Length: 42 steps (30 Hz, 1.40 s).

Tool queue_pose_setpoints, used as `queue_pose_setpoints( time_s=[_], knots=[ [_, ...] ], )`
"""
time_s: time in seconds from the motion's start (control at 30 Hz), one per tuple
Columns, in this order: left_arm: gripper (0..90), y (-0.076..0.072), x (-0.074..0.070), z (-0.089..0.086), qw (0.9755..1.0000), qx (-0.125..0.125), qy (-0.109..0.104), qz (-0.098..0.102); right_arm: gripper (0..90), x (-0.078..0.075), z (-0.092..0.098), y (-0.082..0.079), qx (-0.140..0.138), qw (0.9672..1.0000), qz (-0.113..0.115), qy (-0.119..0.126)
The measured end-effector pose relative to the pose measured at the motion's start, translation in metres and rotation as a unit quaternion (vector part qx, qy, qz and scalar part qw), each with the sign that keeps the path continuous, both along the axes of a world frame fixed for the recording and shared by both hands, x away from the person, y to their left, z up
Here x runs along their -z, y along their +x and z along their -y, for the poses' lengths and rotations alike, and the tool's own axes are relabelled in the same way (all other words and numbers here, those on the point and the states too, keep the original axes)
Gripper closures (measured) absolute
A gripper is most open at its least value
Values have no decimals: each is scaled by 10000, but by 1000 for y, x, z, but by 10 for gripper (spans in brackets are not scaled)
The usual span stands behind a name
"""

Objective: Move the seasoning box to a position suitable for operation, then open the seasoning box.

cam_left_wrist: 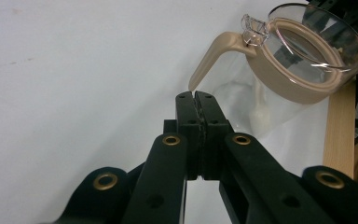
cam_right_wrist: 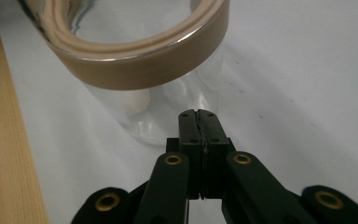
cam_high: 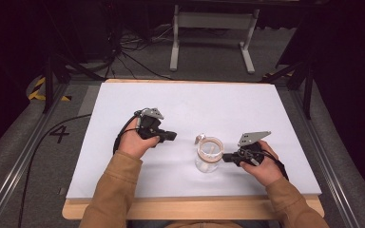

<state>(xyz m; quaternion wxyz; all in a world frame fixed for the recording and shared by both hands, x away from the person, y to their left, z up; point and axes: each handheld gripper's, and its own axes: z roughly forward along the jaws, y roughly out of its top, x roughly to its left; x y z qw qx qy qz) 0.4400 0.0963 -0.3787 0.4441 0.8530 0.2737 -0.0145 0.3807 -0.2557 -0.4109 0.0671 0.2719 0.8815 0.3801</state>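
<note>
In the high view, a clear glass jar (cam_high: 208,156) with a tan collar and a hinged clear lid is seen upright on the white surface (cam_high: 218,104), toward the near edge and between the two hands. Its long axis runs vertically, the mouth facing up; the tan lever (cam_high: 199,138) at its rim points away from the person and slightly left. The left hand-held gripper (cam_high: 173,136) is held well apart from the jar, its closed jaws aimed rightward toward it. The right hand-held gripper (cam_high: 225,158) lies just beside the jar's right side, jaws shut and empty, pointing left; whether the tips touch the glass cannot be told.

In the left gripper view, the jaws are pressed together with nothing between them. The jar (cam_left_wrist: 303,70) is seen ahead, with its lever (cam_left_wrist: 214,56) drooping toward the jaw tips.

In the right gripper view, the jaws are likewise closed on nothing, their tips just short of the jar's glass wall (cam_right_wrist: 158,112), below the tan collar (cam_right_wrist: 140,65).
</note>
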Motion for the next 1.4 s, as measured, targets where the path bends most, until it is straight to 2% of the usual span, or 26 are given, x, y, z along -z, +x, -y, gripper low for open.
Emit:
queue_pose_setpoints(
  time_s=[0.43, 0.73, 0.8, 0.87, 0.93, 1.03, 1.17, 1.3, 1.4],
  knots=[
    [896, 0, -1, -1, 10000, 43, 30, -20, 900, 1, -24, -12, -518, 9986, -94, -94],
    [896, 0, -2, 0, 10000, 63, 0, -1, 900, 2, -25, -12, -543, 9984, -136, -90],
    [897, 0, -3, 1, 10000, 34, -63, 15, 900, 1, -22, -12, -517, 9984, -133, -171],
    [898, 0, -4, 2, 9999, 62, -73, 40, 900, 0, -18, -12, -468, 9987, -109, -171],
    [899, -1, -7, 4, 9998, 68, -184, 47, 900, -3, -10, -10, -347, 9993, -82, -129],
    [900, -4, -13, 10, 9993, 104, -282, 199, 900, -7, -1, -11, -205, 9998, -44, -57],
    [900, -8, -23, 24, 9975, 207, -523, 432, 900, -10, 8, -16, -86, 10000, 16, -5],
    [900, -10, -26, 39, 9953, 280, -707, 605, 900, -11, 12, -20, -23, 10000, 18, 13],
    [900, -11, -26, 49, 9942, 345, -762, 669, 900, -11, 14, -23, 15, 10000, 19, 0]
  ],
)
